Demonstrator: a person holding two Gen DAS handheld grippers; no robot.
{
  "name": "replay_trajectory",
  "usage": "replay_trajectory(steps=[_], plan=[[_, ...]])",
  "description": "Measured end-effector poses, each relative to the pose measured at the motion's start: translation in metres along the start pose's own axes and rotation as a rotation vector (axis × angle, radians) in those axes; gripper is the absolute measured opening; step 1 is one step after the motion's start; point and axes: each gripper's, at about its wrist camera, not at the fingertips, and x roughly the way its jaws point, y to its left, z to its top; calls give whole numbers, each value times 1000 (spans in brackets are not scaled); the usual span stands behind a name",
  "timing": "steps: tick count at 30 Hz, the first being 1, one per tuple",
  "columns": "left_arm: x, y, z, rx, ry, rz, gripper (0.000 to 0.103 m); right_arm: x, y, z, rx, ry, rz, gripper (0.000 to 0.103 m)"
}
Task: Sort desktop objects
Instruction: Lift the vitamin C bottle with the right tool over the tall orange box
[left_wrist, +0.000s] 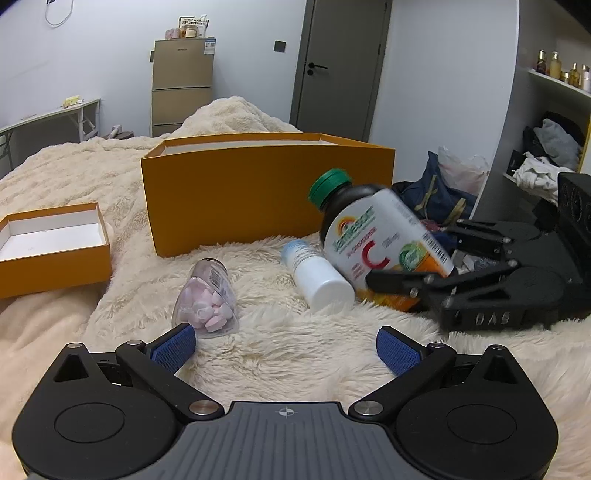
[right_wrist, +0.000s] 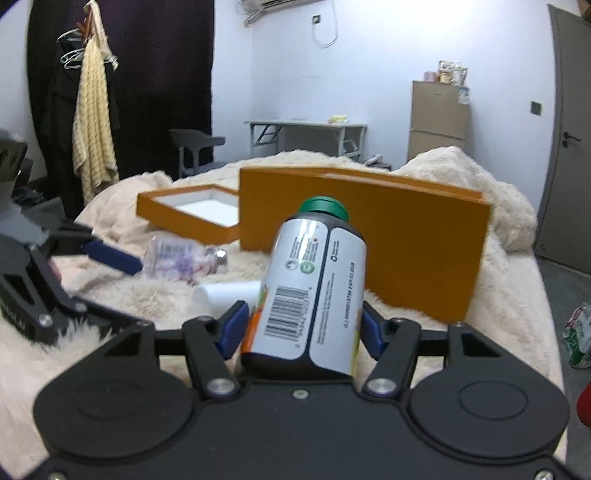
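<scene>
My right gripper (right_wrist: 301, 326) is shut on a vitamin bottle (right_wrist: 312, 291) with a green cap, held tilted just above the fluffy blanket; it also shows in the left wrist view (left_wrist: 376, 236). A white bottle (left_wrist: 317, 275) lies beside it. A clear bottle of pink tablets (left_wrist: 208, 301) lies just ahead of my left gripper (left_wrist: 286, 349), which is open and empty. A large orange box (left_wrist: 258, 192) stands behind, and a small open orange box (left_wrist: 51, 240) sits at the left.
A cream fluffy blanket (left_wrist: 288, 354) covers the bed. Bags and clothes (left_wrist: 439, 188) lie at the right by a white shelf. A desk (right_wrist: 306, 129) and a cabinet (right_wrist: 437, 118) stand at the far wall.
</scene>
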Motion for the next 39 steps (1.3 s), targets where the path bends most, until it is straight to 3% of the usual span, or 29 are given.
replay_trajectory(steps=[5, 7, 9, 10, 12, 16, 20, 31, 33, 39], plan=[[1, 0, 0, -2, 0, -2, 103, -22, -12, 11, -32, -50, -155, 60], [1, 1, 0, -2, 1, -2, 103, -21, -12, 10, -69, -21, -198, 60], [1, 0, 0, -2, 1, -2, 103, -7, -7, 3, -140, 61, -220, 61], [1, 0, 0, -2, 1, -2, 103, 3, -4, -3, -172, 106, -220, 61], [2, 0, 0, -1, 1, 1, 103, 10, -1, -7, -188, 125, -212, 66], [1, 1, 0, -4, 3, -1, 103, 25, 4, -16, -217, 161, -195, 65], [1, 1, 0, -2, 3, -2, 103, 23, -1, -16, -194, 148, -199, 76], [0, 1, 1, -3, 4, -5, 103, 17, -2, -8, -190, 148, -203, 81], [0, 1, 1, -3, 5, -5, 103, 17, -5, -6, -179, 153, -186, 92], [1, 2, 2, -6, 14, -7, 103, 34, -15, 12, -167, 303, -45, 92]])
